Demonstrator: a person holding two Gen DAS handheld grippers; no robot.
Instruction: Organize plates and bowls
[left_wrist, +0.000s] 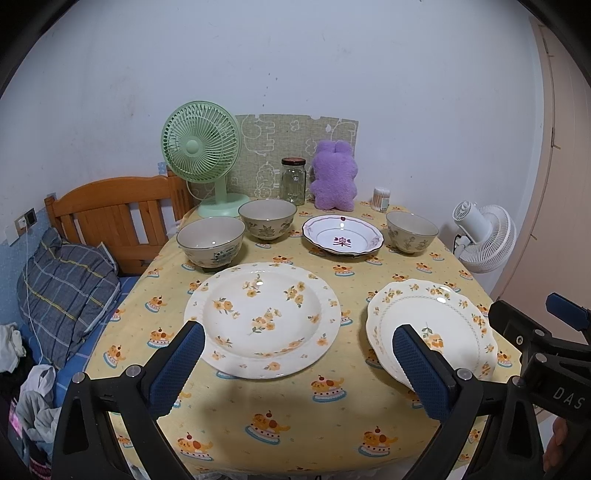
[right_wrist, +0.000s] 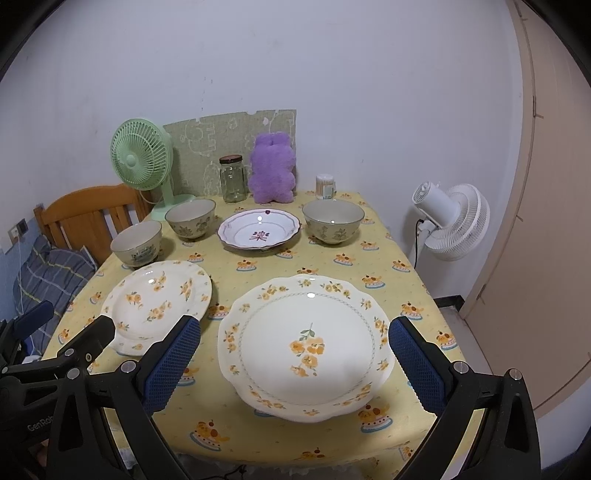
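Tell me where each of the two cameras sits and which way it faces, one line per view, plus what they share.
Left wrist: on the left gripper, near table edge, facing the wall over the round floral plate; its open fingers show, the right gripper at right.
Right wrist: on the right gripper, facing the same way over the scalloped plate; open fingers show, the left gripper at left.
Shared: both plates, three bowls, purple-patterned plate, green fan.

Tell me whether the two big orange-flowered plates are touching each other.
Apart. The right wrist view shows yellow tablecloth between the round plate and the scalloped plate.
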